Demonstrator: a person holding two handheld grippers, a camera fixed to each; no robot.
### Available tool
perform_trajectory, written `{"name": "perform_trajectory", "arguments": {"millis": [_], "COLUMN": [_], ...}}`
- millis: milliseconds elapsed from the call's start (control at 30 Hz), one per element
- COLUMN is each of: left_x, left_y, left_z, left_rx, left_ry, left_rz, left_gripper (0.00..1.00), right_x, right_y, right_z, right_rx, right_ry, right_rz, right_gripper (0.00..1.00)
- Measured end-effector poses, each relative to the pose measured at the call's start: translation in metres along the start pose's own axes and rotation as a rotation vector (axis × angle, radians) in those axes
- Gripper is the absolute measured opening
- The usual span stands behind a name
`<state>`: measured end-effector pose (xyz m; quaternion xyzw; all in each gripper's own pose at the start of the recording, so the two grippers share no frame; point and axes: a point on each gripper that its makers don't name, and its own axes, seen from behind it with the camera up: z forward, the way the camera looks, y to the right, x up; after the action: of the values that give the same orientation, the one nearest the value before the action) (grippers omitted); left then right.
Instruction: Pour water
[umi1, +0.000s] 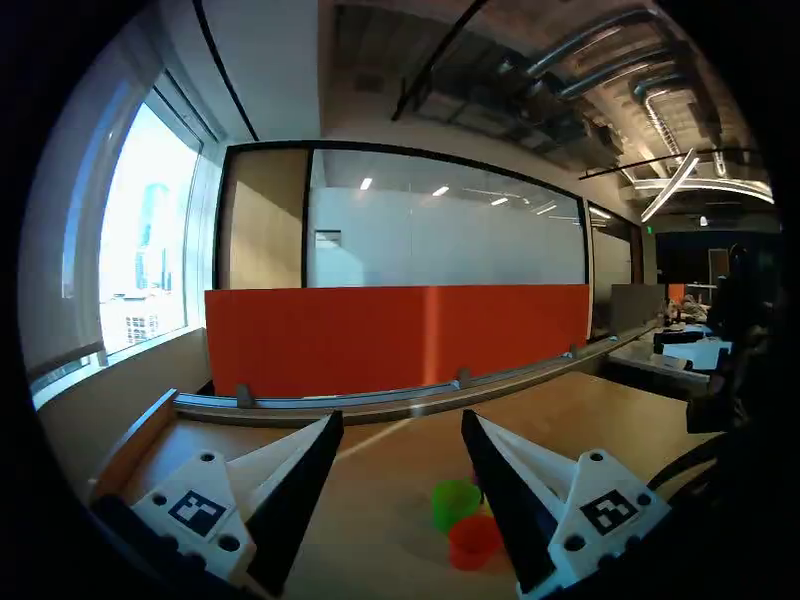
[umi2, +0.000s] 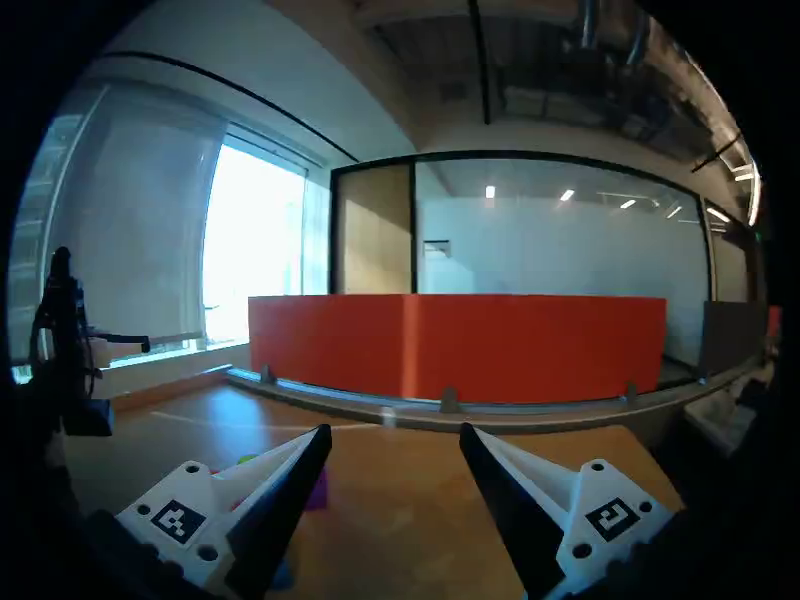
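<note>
- Hovering above the wooden desk (umi1: 390, 470), the left gripper (umi1: 401, 418) has its fingers (umi1: 300, 480) spread wide apart with nothing between them.
- In the left gripper view, two small plastic cups stand on the desk just inside the right-hand finger: a green cup (umi1: 454, 503) and an orange-red cup (umi1: 473, 542).
- The two cups sit close together, the orange-red one nearer the camera; whether they touch cannot be told. Both stand upright with their mouths up, and the finger partly hides their right sides.
- Neither finger touches either cup.
- The right gripper (umi2: 395, 430) is also held above the desk (umi2: 420, 500), its fingers (umi2: 285, 490) wide open and gripping nothing.
- In the right gripper view, a small purple object (umi2: 319, 489) peeks out beside the left-hand finger, a blue patch (umi2: 284, 576) shows below that finger, and a sliver of green (umi2: 247, 459) shows above it; their shapes are too hidden to name.
- A dark upright piece of apparatus (umi2: 62, 340) stands at the far left of the right gripper view; what it is cannot be told.
- An orange partition (umi1: 400, 340) runs along the back of the desk behind a grey rail (umi1: 400, 398).
- A frosted glass wall (umi1: 440, 235) rises behind the partition, and a bright window (umi1: 145, 240) lies to its left.
</note>
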<state>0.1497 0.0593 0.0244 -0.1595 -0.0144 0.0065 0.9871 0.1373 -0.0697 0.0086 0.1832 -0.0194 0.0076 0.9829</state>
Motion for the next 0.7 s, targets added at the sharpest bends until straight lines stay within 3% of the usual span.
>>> {"name": "perform_trajectory", "arguments": {"millis": [300,700], "left_x": [0.002,0.002], "left_y": [0.016,0.014], "left_z": [0.000,0.000], "left_rx": [-0.084,-0.104], "left_ry": [0.000,0.001], "left_rz": [-0.015,-0.013], "left_gripper": [0.87,0.87], "right_x": [0.008,0.006], "right_y": [-0.030,-0.052], "right_z": [0.005,0.011], "right_rx": [0.124,0.207], "right_ry": [-0.004,-0.026], "right_rz": [-0.018,-0.062], "right_gripper": [0.99,0.99]}}
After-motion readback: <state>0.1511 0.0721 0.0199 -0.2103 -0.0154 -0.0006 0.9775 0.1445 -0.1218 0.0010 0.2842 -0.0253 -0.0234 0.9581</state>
